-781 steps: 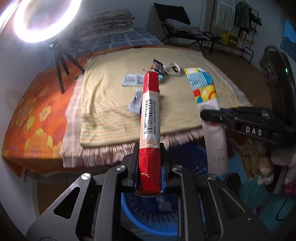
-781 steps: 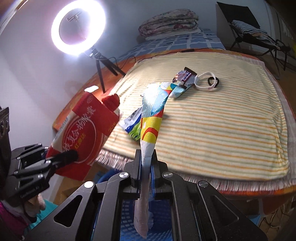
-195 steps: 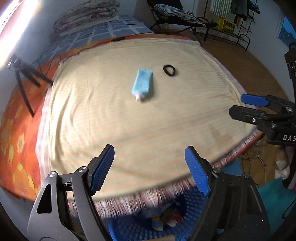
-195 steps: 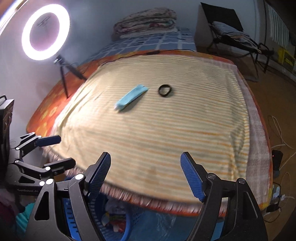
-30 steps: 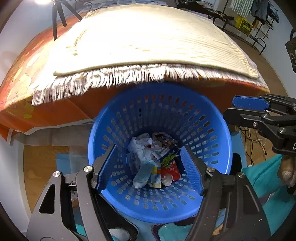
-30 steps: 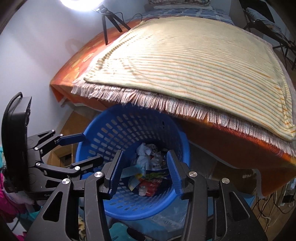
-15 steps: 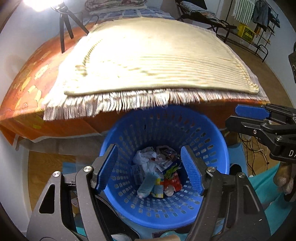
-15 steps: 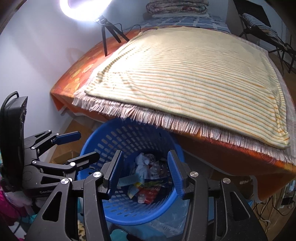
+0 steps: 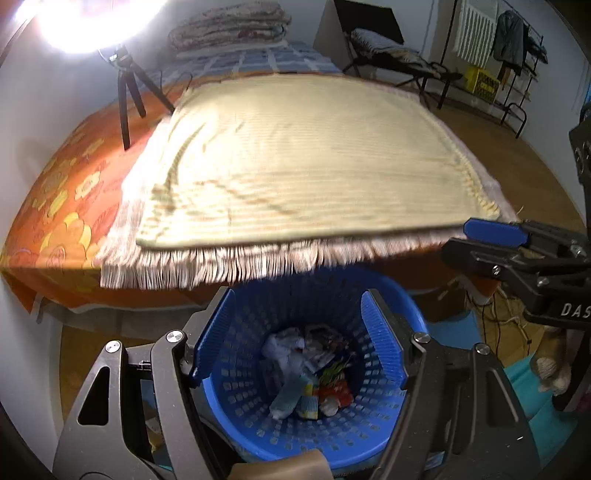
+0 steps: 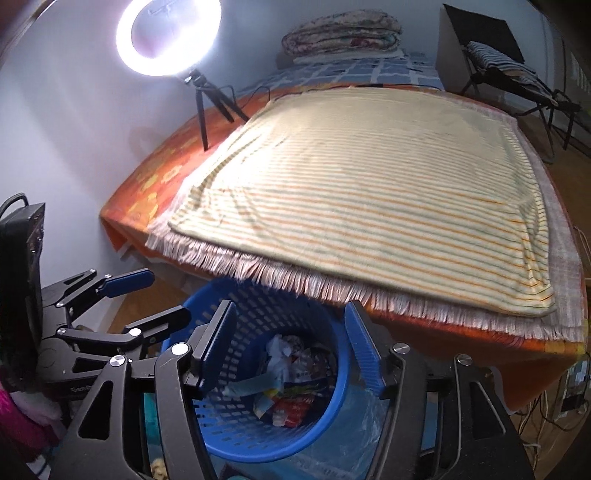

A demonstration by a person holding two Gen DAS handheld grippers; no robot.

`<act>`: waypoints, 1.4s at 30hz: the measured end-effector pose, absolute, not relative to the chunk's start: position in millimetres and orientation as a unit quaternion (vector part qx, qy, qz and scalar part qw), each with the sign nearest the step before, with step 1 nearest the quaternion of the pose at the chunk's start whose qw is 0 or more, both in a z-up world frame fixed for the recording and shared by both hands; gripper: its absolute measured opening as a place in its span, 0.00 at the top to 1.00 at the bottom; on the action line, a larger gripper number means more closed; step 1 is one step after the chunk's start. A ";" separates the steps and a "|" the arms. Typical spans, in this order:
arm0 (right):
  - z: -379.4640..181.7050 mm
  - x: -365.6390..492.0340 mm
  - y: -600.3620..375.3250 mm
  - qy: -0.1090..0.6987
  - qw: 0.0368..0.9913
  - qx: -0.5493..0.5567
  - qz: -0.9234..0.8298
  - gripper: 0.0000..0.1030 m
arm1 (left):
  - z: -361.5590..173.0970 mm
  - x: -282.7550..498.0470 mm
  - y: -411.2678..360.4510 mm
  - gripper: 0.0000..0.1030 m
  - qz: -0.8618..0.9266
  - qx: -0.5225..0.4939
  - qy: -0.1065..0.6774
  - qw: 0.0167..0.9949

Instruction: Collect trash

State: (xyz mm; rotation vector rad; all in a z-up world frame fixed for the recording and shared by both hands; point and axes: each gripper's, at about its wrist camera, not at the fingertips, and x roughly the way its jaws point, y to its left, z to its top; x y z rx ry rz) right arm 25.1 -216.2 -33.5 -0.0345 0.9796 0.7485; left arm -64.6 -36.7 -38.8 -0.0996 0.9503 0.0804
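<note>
A blue plastic basket (image 9: 413,328) stands on the floor in front of the bed and holds several pieces of trash (image 9: 306,373): crumpled white paper, a light blue tube, colourful wrappers. The basket also shows in the right wrist view (image 10: 325,317) with the trash (image 10: 288,384) inside. My left gripper (image 9: 299,332) is open and empty above the basket. My right gripper (image 10: 291,339) is open and empty above the basket too. The right gripper also shows at the right of the left wrist view (image 9: 491,240), and the left gripper at the left of the right wrist view (image 10: 144,299).
A striped yellow blanket (image 9: 306,158) with a fringe covers the orange bed (image 9: 55,206); no trash lies on it. A ring light on a tripod (image 10: 168,33) stands at the bed's left. A folding chair (image 10: 498,62) and cables on the floor (image 10: 569,406) are at the right.
Both grippers have risen and tilted up from the basket, so more of the bed shows and the basket sits lower in view. Both stay open and empty.
</note>
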 end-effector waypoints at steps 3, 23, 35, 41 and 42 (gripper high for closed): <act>-27.2 27.1 -219.5 0.451 0.822 -0.010 0.348 0.41 | -24.1 -61.5 -33.8 0.29 0.045 -0.050 0.437 0.897; -17.9 46.0 -222.4 0.439 0.834 0.018 0.333 0.28 | 4.8 -46.9 -13.5 0.11 0.064 -0.088 0.392 0.913; -21.2 49.4 -225.3 0.445 0.833 0.024 0.328 0.27 | 1.9 -46.1 -9.7 0.10 0.067 -0.107 0.400 0.908; -21.4 49.6 -225.2 0.446 0.832 0.023 0.329 0.27 | 0.9 -45.8 -8.9 0.10 0.070 -0.114 0.402 0.906; -21.4 49.4 -225.0 0.446 0.832 0.023 0.329 0.27 | 0.4 -45.9 -8.5 0.10 0.071 -0.115 0.402 0.906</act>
